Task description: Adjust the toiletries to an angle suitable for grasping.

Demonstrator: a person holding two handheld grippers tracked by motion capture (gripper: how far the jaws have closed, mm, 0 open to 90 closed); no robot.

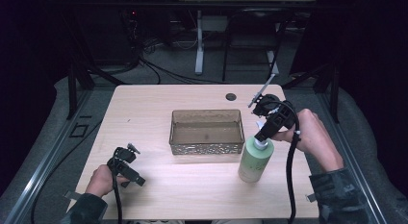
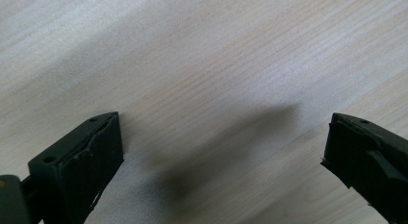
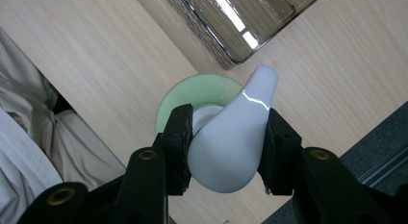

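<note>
A pale green pump bottle (image 1: 255,160) stands upright on the wooden table (image 1: 144,104), just right of the tray's near corner. My right gripper (image 1: 263,133) comes down on it from above. In the right gripper view its black jaws press both sides of the white pump head (image 3: 233,144), and the bottle's green shoulder (image 3: 178,96) shows underneath. My left gripper (image 1: 126,165) lies at the near left of the table. Its jaws stand wide apart over bare wood (image 2: 211,89) with nothing between them.
A clear, shallow rectangular tray (image 1: 206,131) with a patterned rim sits mid-table and holds nothing; its corner (image 3: 240,22) shows in the right gripper view. A round dark hole (image 1: 231,96) marks the far side of the table. Cables trail from both grippers toward the near edge.
</note>
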